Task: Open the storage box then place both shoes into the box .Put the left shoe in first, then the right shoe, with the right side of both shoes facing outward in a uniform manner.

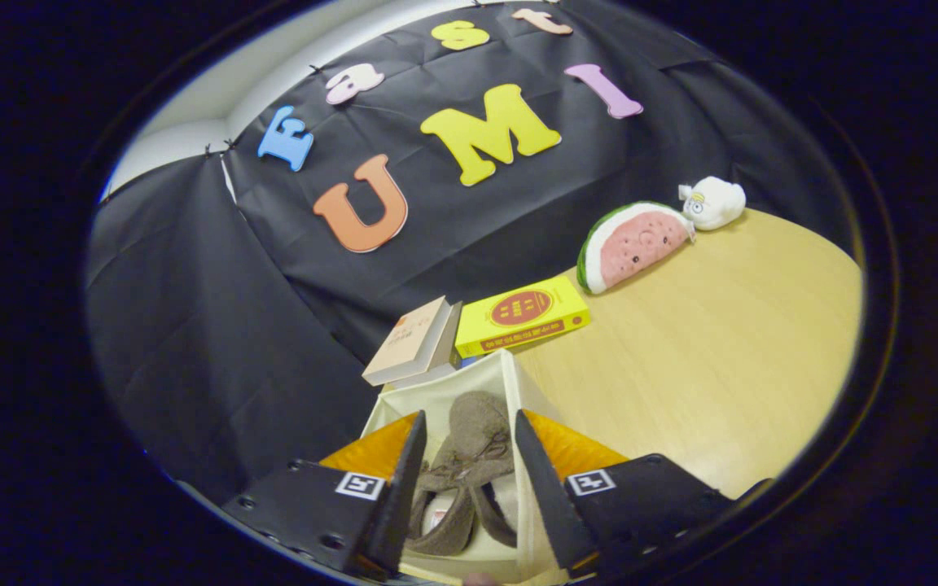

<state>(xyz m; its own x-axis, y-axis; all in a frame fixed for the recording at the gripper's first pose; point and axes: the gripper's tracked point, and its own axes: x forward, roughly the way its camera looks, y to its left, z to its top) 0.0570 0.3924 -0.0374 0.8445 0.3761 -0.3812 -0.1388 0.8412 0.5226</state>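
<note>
Shoe (469, 456) first: I see a grey-brown, fuzzy-textured shoe with a lace knot across its middle and a pale lining showing at the opening near the bottom of the frame. It lies lengthwise inside the storage box (510, 382), toe end toward the books. I cannot tell from this view whether a second shoe lies with it, nor which side faces outward.

Storage box is open, with cream fabric walls and orange flaps folded out to lower left and lower right. It sits at lower centre of the frame on the light wooden table (705, 350).

My gripper (463, 427) hangs directly over the box. Its two black fingers (405, 480) stand spread apart, one on each side of the shoe, with the shoe showing in the gap between them. I see no pad pressing on the shoe or the box walls; the grip is released.

Beyond the fingertips, just past the far box wall, lie a tan book (410, 340) and a yellow book (522, 315) side by side. Farther toward upper right sit a watermelon-slice plush (632, 244) and a small white plush (713, 202), touching each other, against the black cloth wall.
</note>
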